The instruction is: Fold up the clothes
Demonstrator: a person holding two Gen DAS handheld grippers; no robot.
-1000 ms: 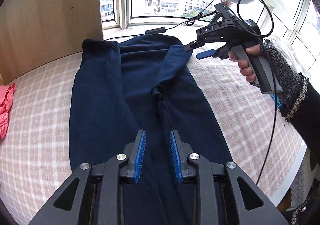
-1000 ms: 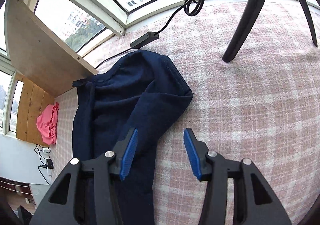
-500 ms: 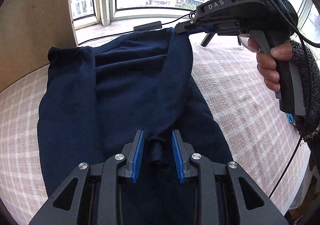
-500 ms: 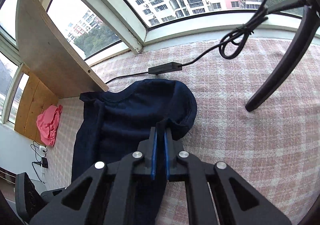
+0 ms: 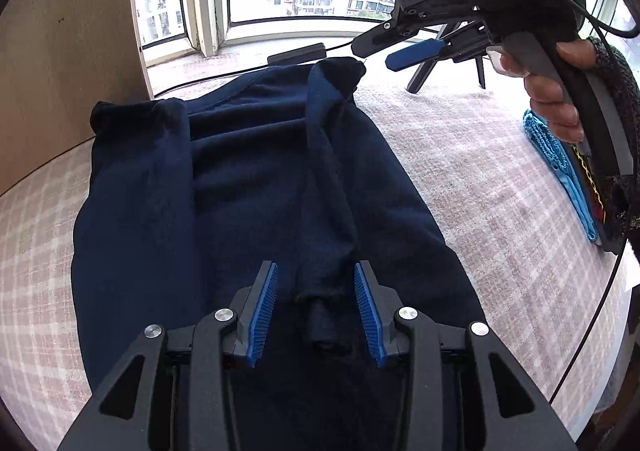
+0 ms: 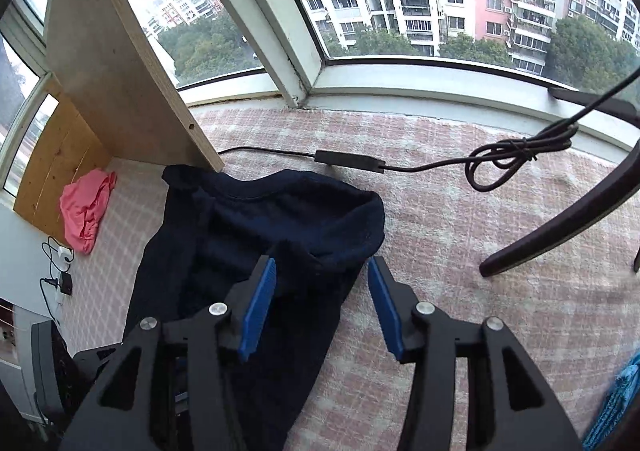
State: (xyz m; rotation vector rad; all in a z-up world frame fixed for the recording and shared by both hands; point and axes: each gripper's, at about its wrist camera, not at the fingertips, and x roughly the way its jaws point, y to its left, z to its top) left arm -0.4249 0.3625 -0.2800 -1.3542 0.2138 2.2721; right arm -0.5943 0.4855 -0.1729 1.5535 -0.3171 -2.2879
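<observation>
A dark navy garment [image 5: 256, 187] lies spread across a pink-and-white checked cover [image 5: 480, 187], filling the centre of the left wrist view, both sleeves folded inward over the body. Only this view shows the person's hand [image 5: 556, 91] at the upper right of the frame, wrapped around the grey handle of the right gripper [image 5: 384, 51], with a knitted cuff [image 5: 616, 79] behind it and a light blue cloth [image 5: 560, 155] beneath. The handle tilts so the fingers point toward the upper centre, at the garment's far shoulder corner.

Only the right wrist view shows a crumpled pink cloth [image 6: 86, 207] at the left edge against a wooden panel [image 6: 120, 83], plugs and a charger [image 6: 64, 279] below it, a black cable with an inline box [image 6: 348, 161] running across the upper middle, and a dark stand leg [image 6: 560, 227] at right.

The left gripper [image 5: 316, 311] sits low at the bottom centre, its jaws parted, the sleeve cuff [image 5: 320, 315] lying between the blue pads [image 5: 262, 315] without being pinched. The right gripper's jaws are likewise spread wide, released, one pad over the garment's rounded shoulder fold, the other over the bare cover just beside it.
</observation>
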